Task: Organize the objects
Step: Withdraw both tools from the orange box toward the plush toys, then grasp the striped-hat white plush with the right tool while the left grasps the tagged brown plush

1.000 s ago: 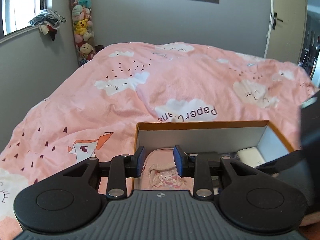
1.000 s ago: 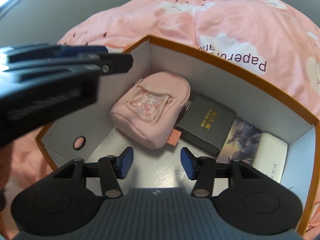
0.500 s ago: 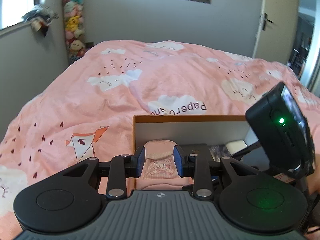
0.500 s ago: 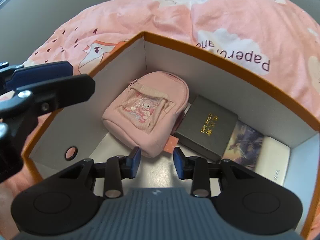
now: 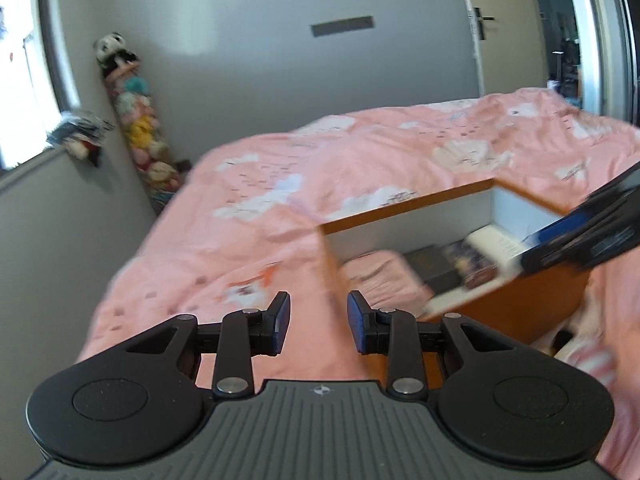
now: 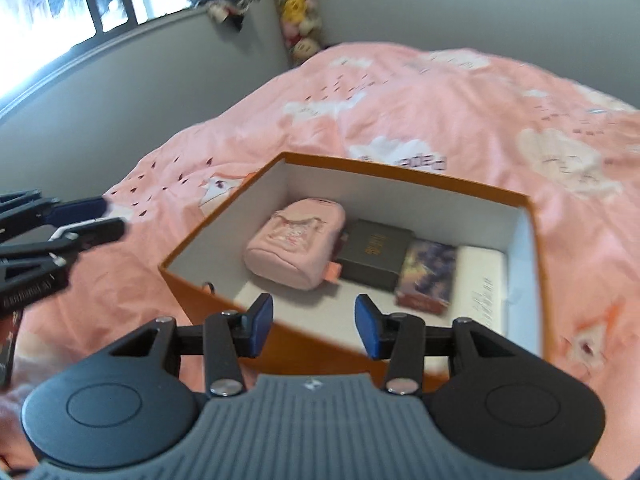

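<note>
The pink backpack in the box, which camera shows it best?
The right wrist view: it looks down into the box and shows the whole backpack lying at the left end. The left wrist view shows only a blurred top of it behind the box wall.

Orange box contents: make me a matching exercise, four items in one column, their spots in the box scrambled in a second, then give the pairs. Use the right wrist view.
Items in the orange box:
1. pink backpack
2. black box with gold lettering
3. purple picture card box
4. white book

Spots:
A. far right, against the right wall
B. between the black box and the white book
C. far left of the row
D. directly right of the backpack

Pairs: 1-C, 2-D, 3-B, 4-A
</note>
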`<state>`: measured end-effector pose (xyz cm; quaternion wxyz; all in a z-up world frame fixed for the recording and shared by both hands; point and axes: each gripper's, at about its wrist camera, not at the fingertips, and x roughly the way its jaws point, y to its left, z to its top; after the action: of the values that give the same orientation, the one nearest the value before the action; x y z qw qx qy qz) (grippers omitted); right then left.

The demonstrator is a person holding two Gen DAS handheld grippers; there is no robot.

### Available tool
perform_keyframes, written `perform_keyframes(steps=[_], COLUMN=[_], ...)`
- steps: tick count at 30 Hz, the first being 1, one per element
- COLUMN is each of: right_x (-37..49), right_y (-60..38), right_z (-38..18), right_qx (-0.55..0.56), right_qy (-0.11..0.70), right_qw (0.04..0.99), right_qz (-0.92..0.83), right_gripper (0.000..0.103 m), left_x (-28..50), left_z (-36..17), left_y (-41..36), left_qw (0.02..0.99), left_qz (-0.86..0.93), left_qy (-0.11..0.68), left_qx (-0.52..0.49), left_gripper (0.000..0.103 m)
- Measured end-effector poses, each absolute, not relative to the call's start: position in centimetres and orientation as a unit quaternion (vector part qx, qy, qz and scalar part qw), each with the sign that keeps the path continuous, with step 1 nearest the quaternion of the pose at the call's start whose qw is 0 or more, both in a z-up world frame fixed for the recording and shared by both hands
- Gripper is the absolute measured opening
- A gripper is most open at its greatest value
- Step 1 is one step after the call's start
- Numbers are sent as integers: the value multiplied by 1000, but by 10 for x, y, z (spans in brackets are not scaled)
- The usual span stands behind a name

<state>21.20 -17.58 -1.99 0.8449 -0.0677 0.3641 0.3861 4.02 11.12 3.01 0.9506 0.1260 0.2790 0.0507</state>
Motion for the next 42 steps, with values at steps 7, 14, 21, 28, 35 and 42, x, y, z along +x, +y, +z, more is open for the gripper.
perform_keyframes(steps=[7,14,21,28,35,42], right_x=[166,146,140,136,117,112], right_y=[-224,-237,-243,-238,-234,-219], right_z=[-32,-38,-36,-40,-57,-81], right_qx=[-59,-47,-48,-48,-100,-135], right_qy=[352,362,377,404,422,436], right_qw=[864,867,871,855,834,823], right_qz=[354,338,312,322,341,338], right_gripper=[53,53,53,61,61,61], left_x=[-10,-31,-37,-34,-26,-16], left_z=[20,-7,0,26,27,18], left_y=[146,168,181,162,133,106], left_qw=[940,923,927,941,945,944], left_qz=[74,94,119,93,33,-16], left_qy=[289,321,305,277,284,294], left_qx=[164,189,181,172,156,151], left_gripper=[37,37,37,37,37,37])
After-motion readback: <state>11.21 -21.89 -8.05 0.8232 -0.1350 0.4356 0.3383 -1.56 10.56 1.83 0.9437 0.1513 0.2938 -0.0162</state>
